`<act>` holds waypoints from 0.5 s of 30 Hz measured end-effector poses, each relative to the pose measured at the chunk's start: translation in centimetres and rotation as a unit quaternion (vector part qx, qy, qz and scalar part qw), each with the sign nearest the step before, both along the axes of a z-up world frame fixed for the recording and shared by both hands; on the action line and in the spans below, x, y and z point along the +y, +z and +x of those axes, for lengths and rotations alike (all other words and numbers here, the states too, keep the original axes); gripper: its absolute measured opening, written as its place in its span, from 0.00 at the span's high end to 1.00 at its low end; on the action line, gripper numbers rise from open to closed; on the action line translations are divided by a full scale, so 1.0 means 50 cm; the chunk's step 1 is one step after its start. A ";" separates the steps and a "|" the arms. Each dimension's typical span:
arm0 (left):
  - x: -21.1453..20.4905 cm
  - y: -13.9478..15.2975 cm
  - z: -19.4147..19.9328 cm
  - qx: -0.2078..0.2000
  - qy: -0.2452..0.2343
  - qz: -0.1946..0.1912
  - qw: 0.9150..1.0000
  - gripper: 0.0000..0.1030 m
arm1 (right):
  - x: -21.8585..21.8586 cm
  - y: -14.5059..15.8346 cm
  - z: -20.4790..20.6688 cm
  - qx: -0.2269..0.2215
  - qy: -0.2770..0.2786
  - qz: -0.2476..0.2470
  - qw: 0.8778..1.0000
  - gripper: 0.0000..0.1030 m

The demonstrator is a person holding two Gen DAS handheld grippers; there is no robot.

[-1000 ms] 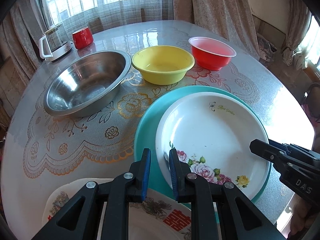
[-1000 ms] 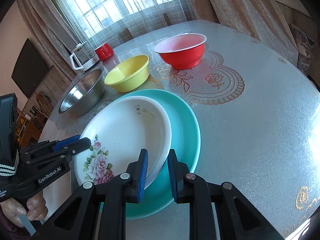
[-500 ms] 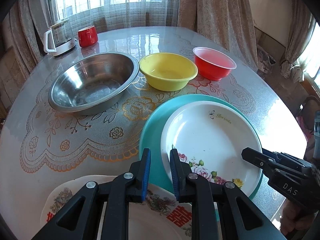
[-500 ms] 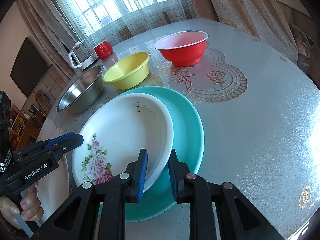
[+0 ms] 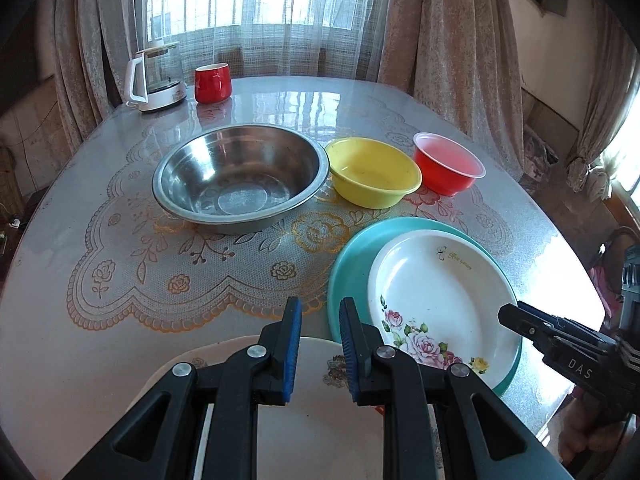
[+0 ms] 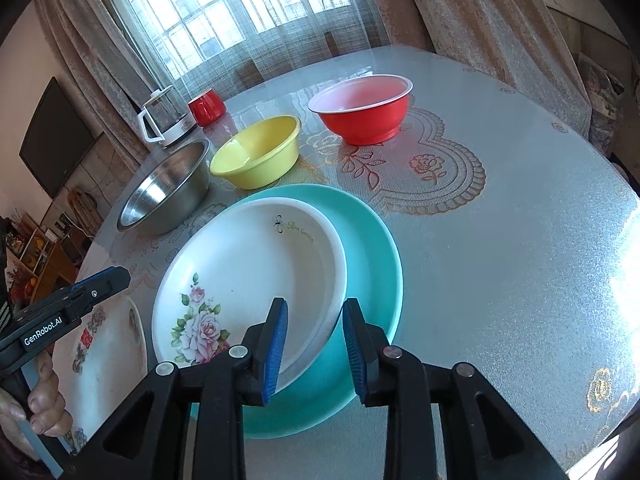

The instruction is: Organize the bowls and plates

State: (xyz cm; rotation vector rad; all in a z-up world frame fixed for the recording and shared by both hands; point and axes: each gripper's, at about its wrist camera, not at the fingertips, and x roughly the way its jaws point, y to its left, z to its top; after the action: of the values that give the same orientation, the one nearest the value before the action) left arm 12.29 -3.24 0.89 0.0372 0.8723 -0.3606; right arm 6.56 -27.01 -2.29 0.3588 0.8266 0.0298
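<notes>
Since a second ago, the right tongs (image 6: pixel 314 344) are opening, their pads letting go of the floral white plate (image 6: pixel 248 280), whose near rim is still lying between them; the left tongs (image 5: pixel 318 344) have backed off that plate and are now hovering nearly closed, holding nothing, over the cream plate (image 5: pixel 320 420). The floral white plate is resting inside the teal plate (image 6: pixel 372 248), offset toward its left edge. Beyond the teal plate are sitting the yellow bowl (image 6: pixel 258 152), steel bowl (image 6: pixel 168 192) and red bowl (image 6: pixel 362 108). Right of the teal plate, the desk (image 6: pixel 520 240) is lying bare to its edge.
</notes>
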 end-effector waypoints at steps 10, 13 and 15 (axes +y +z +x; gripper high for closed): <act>0.036 0.004 -0.027 -0.002 0.014 -0.011 1.000 0.80 | 0.006 0.037 -0.022 -0.038 0.010 0.007 0.999 0.69; 0.046 0.002 -0.032 0.000 0.020 -0.011 1.000 0.80 | 0.013 0.040 -0.026 -0.043 0.022 0.014 0.999 0.69; 0.050 0.003 -0.036 -0.002 0.022 -0.010 1.000 0.80 | 0.018 0.043 -0.030 -0.047 0.032 0.019 0.998 0.69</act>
State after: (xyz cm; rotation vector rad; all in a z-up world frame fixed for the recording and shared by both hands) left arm 10.49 -0.72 1.04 0.0001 0.8652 -0.3276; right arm 5.08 -26.11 -0.14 0.3649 0.7457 0.1213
